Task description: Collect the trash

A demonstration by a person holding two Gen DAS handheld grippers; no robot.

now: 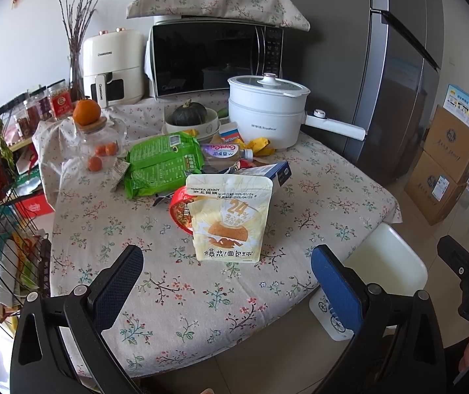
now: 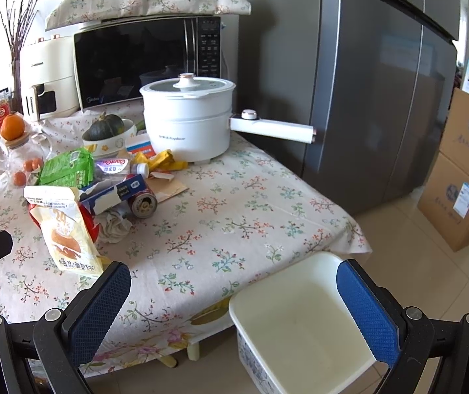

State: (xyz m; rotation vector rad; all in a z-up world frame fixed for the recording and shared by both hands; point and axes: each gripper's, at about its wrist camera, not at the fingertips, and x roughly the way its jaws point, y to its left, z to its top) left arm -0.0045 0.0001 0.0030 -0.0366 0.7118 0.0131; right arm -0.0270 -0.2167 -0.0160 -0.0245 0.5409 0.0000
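Note:
A pile of trash lies mid-table: a yellow bread-ball bag standing in front, a red noodle cup behind it, green wrappers, a blue box, a can, a crumpled tissue, a plastic bottle and a banana peel. A white bin stands on the floor at the table's right corner. My left gripper is open, short of the bag. My right gripper is open above the bin's left rim.
A white electric pot, a bowl with a squash, a glass jar topped by an orange, a microwave and an air fryer stand at the back. A fridge and cardboard boxes are right; a wire rack is left.

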